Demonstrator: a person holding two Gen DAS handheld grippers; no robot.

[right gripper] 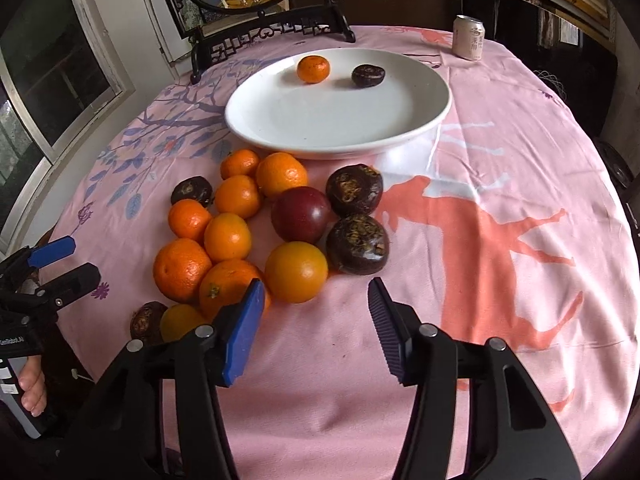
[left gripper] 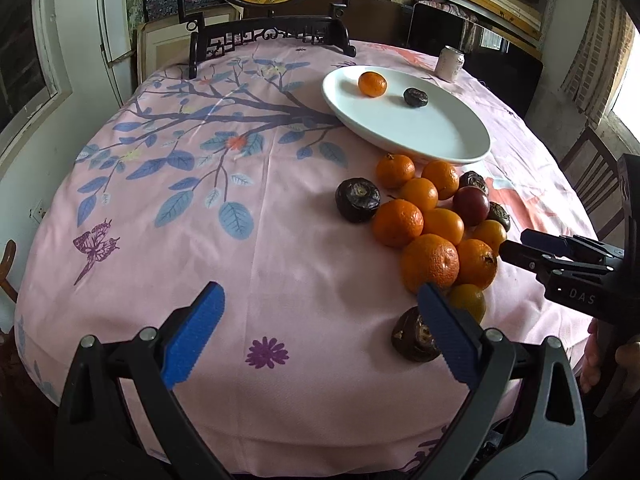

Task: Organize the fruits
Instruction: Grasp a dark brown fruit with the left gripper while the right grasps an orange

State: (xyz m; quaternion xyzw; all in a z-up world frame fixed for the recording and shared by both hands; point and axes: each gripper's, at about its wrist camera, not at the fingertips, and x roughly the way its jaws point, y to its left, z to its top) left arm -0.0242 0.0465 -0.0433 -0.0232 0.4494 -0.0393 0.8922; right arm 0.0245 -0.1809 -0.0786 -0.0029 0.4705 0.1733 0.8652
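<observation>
A white plate (left gripper: 432,136) (right gripper: 280,120) holds one orange (left gripper: 372,84) (right gripper: 313,69) and one dark water chestnut (left gripper: 415,97) (right gripper: 368,75). In front of it lies a pile of several oranges (left gripper: 430,264) (right gripper: 296,272), dark chestnuts (left gripper: 357,200) (right gripper: 357,245) and one red-purple fruit (left gripper: 471,205) (right gripper: 302,214). My left gripper (left gripper: 320,320) is open and empty, left of the pile's near end. My right gripper (right gripper: 316,308) is open and empty, just in front of the pile; it also shows in the left wrist view (left gripper: 520,246) beside the oranges.
A pink floral tablecloth (left gripper: 200,240) (right gripper: 500,200) covers the round table. A drinks can (left gripper: 451,63) (right gripper: 469,37) stands behind the plate. A dark wooden stand with a round picture (left gripper: 268,36) (right gripper: 268,28) sits at the far edge. Chairs stand at the right.
</observation>
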